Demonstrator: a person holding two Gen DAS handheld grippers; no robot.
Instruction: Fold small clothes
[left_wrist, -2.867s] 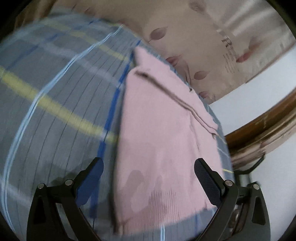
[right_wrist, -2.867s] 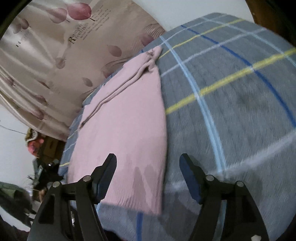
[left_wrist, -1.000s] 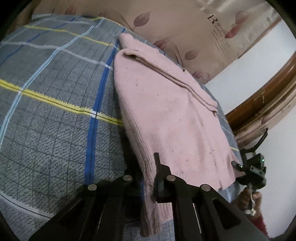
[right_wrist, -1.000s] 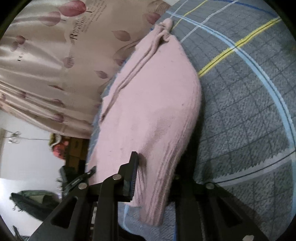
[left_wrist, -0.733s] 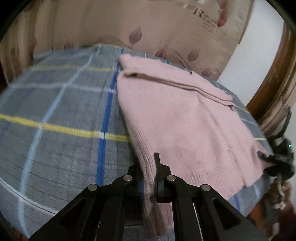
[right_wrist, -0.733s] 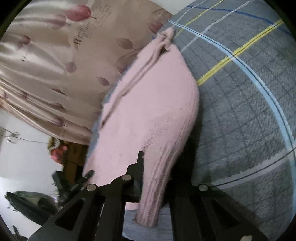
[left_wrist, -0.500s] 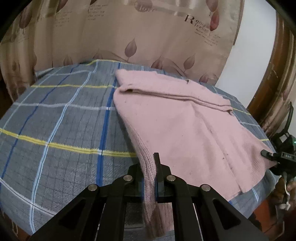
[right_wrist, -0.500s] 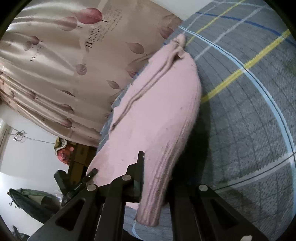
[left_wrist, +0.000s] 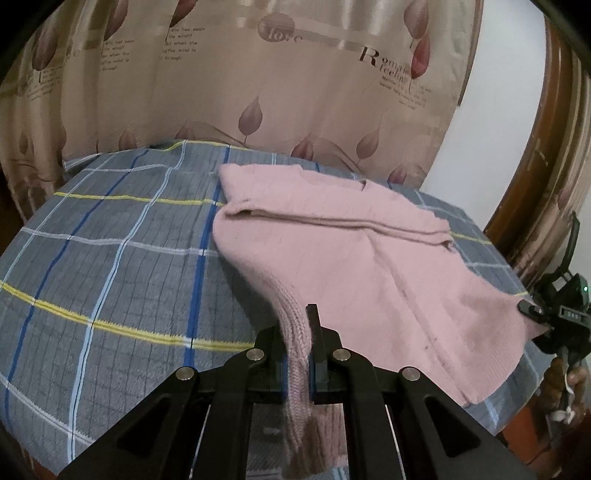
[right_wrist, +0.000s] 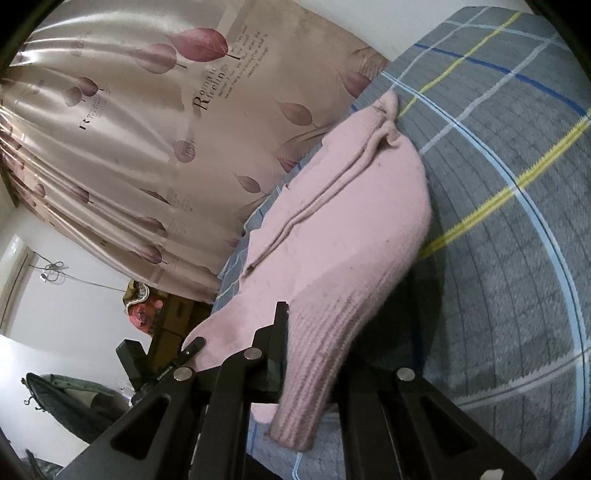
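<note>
A pink knitted sweater (left_wrist: 343, 251) lies on a grey plaid blanket (left_wrist: 110, 280), its far part folded over in a ridge. My left gripper (left_wrist: 297, 332) is shut on the ribbed hem at the sweater's near left corner, which is lifted off the blanket. In the right wrist view the same pink sweater (right_wrist: 343, 229) rises toward my right gripper (right_wrist: 306, 339), shut on the ribbed hem at the other near corner. The right gripper (left_wrist: 535, 314) also shows at the far right of the left wrist view, pinching that corner. The left gripper (right_wrist: 192, 347) appears at the lower left of the right wrist view.
A beige curtain (left_wrist: 277, 85) with leaf prints hangs behind the blanket. A dark wooden frame (left_wrist: 535, 155) stands at the right. The plaid blanket (right_wrist: 517, 221) stretches wide to the right of the sweater. A bag and boxes (right_wrist: 140, 314) sit below at the left.
Both grippers have closed on the hem's two near corners and risen, lifting the near edge off the blanket. The left gripper has rolled toward level.
</note>
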